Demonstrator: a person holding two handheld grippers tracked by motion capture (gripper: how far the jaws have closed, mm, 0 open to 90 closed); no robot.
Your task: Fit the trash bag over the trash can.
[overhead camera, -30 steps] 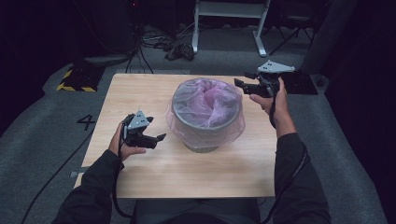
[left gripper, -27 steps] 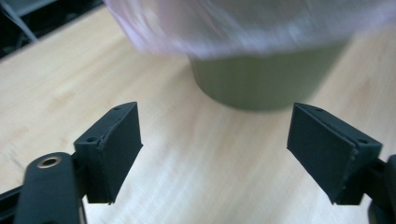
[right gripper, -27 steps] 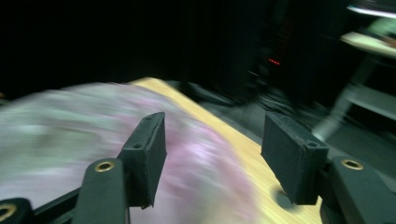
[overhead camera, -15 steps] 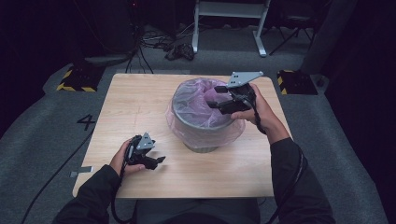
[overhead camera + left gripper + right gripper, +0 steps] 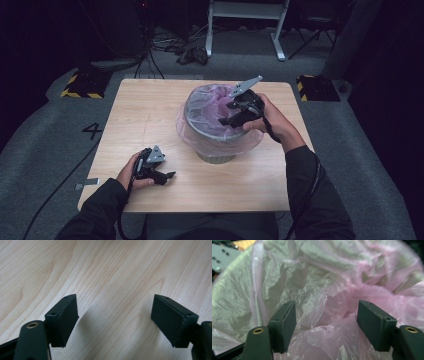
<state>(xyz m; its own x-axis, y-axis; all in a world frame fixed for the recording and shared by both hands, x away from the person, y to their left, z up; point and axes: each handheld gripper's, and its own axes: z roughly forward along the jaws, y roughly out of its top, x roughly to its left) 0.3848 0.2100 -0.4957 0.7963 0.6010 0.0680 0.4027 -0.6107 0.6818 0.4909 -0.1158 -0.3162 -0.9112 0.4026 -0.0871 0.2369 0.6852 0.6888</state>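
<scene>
Reaching into bin (image 5: pixel 212 150): right gripper (image 5: pixel 231 114) jaws parted over pink liner (image 5: pixel 342 340) to pinch it | left gripper (image 5: pixel 167 176) jaws released; parked low over table (image 5: pixel 140 110), clear of work

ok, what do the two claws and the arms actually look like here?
Both are black handheld units. The left claw and the right claw each carry a grey three-cornered plate on top and trail a black cable. Up close, the jaws are flat black blocks with small screw holes and brass-coloured pivot rivets. The person wears black long sleeves.
</scene>
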